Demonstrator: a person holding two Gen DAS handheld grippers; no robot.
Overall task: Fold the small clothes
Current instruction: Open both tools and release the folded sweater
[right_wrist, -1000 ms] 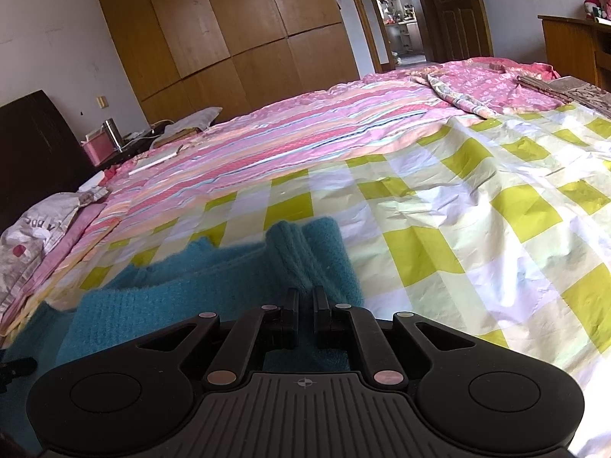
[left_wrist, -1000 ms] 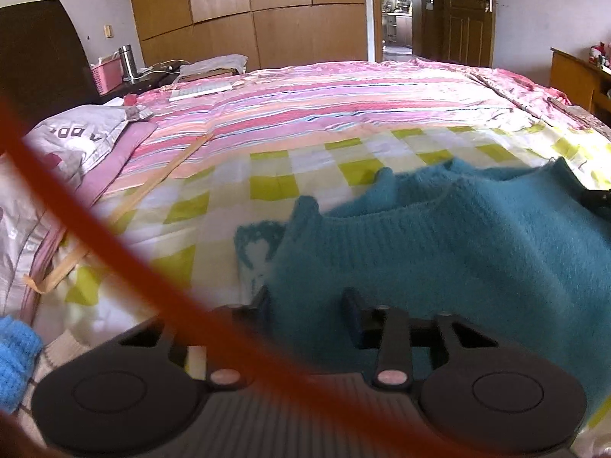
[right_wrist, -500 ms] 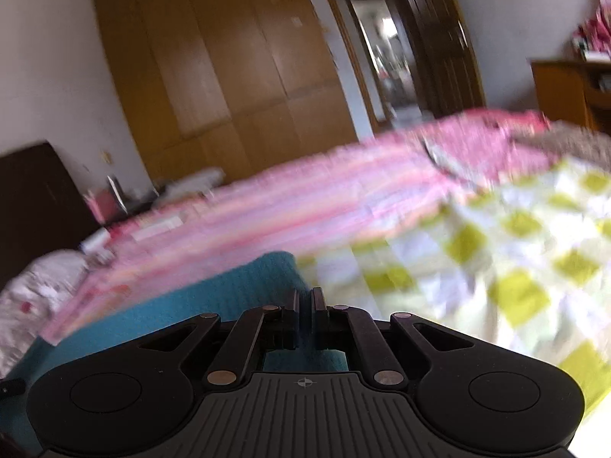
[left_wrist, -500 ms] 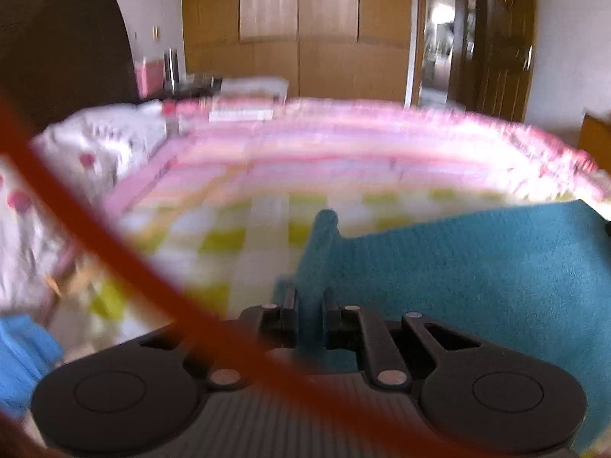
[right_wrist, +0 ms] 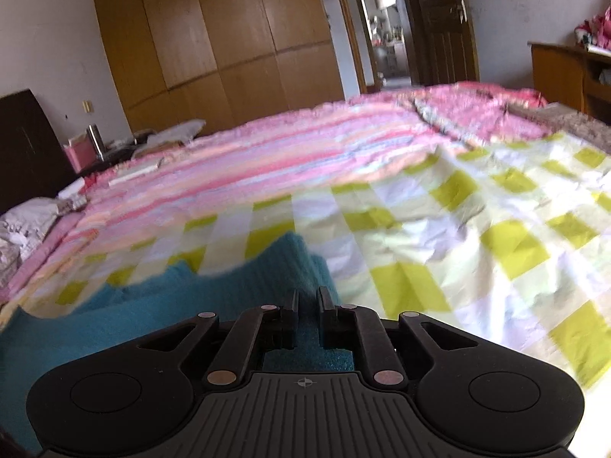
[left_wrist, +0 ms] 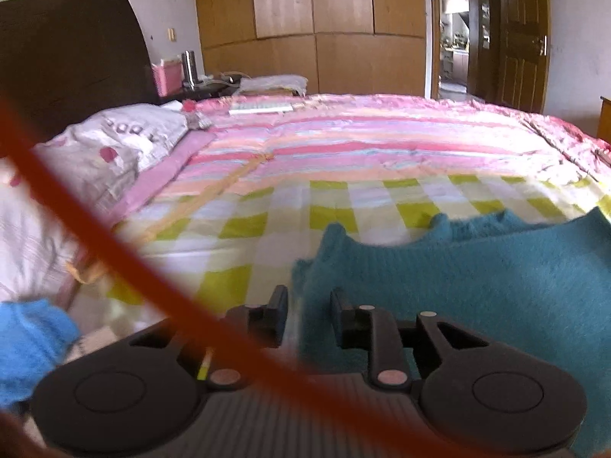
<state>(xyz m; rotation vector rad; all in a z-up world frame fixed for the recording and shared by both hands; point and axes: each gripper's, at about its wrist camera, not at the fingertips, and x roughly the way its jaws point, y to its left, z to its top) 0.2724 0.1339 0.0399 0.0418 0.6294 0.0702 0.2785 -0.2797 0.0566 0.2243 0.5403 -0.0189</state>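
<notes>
Bedroom on the left-wrist view: wide bed [left_wrist: 343, 198] under a pink striped cover and a yellow-checked sheet [left_wrist: 244, 229], wooden wardrobe [left_wrist: 313, 26] at the back, open door [left_wrist: 519, 34] to its right, dark headboard [left_wrist: 72, 49] far left with a pillow [left_wrist: 126, 141] below it. Teal sweater [left_wrist: 477, 290] spread on the checked sheet, filling the lower right. Left gripper [left_wrist: 308, 297] low in frame, jaws opening, sweater's edge between the fingers but a clear gap on the left finger's side, so not clamped. Blurred red cord [left_wrist: 114, 255] slashing diagonally across the lens. Bit of bright blue cloth [left_wrist: 26, 347] at the bottom left corner.

Over to the right-wrist view: same bed [right_wrist: 305, 160], same wardrobe [right_wrist: 214, 26], door [right_wrist: 443, 23] ajar beyond it, wooden desk [right_wrist: 565, 72] at the far right. Sweater [right_wrist: 152, 313] lying at the lower left on the checked sheet [right_wrist: 477, 236], one folded hump rising straight ahead of the fingers. Right gripper [right_wrist: 306, 301] with jaws opening, only a narrow gap, teal knit showing in it; pads pressing or not, cannot tell
</notes>
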